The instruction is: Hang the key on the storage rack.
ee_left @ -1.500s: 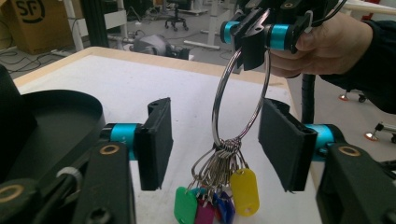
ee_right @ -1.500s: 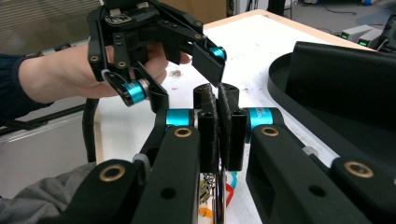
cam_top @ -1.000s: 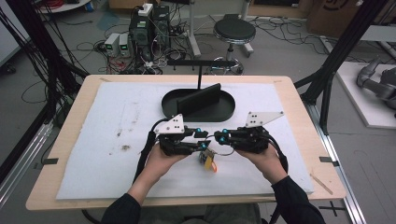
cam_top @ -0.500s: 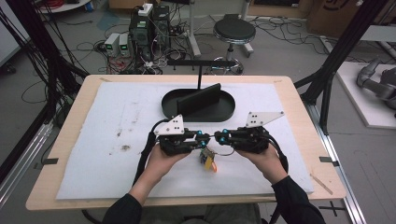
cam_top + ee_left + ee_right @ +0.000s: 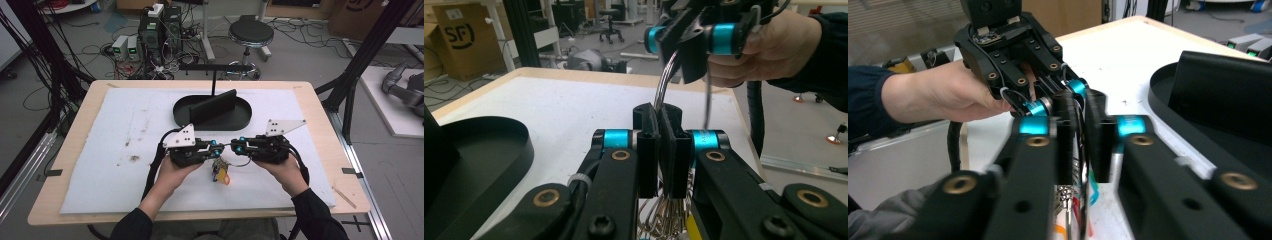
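A bunch of key rings (image 5: 220, 172) is being held up just in front of the black tray (image 5: 180, 114). The left gripper (image 5: 659, 131) is clamping its thin, slippery wire loops; the right gripper's (image 5: 1079, 131) jaws have just been opening slightly around one loop.
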The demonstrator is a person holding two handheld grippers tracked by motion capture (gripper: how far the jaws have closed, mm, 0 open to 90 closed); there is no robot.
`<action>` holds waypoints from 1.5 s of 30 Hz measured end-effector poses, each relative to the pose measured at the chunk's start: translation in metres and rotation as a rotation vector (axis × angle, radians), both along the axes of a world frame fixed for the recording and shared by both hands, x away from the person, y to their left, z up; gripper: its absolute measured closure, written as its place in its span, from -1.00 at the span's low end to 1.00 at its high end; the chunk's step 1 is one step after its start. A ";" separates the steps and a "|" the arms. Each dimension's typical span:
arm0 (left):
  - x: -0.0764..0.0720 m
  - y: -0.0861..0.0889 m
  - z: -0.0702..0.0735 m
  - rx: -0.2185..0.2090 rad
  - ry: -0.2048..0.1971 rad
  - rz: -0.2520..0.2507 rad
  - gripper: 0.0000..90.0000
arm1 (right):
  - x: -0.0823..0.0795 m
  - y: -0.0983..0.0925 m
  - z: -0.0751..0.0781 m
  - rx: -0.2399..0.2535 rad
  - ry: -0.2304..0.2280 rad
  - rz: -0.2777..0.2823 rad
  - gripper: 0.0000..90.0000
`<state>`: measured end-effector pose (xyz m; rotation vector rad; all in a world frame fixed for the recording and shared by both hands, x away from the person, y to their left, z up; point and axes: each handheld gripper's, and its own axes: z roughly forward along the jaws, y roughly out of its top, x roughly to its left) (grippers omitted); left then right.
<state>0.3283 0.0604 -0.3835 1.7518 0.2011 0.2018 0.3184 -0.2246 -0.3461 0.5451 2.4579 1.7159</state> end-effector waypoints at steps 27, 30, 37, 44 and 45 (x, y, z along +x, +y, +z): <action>0.002 0.057 0.035 -0.082 -0.082 0.171 0.92 | 0.019 -0.092 -0.023 0.124 -0.050 -0.501 -0.20; 0.004 0.067 0.043 -0.100 -0.100 0.204 0.92 | 0.021 -0.099 -0.026 0.115 -0.048 -0.542 -0.20; 0.010 0.087 0.057 -0.103 -0.127 0.284 0.92 | 0.024 -0.108 -0.029 0.111 -0.050 -0.604 -0.20; 0.016 0.100 0.066 -0.106 -0.157 0.361 0.93 | 0.025 -0.111 -0.030 0.116 -0.053 -0.625 -0.20; 0.017 0.102 0.067 -0.109 -0.159 0.371 0.93 | 0.025 -0.112 -0.029 0.116 -0.056 -0.628 -0.20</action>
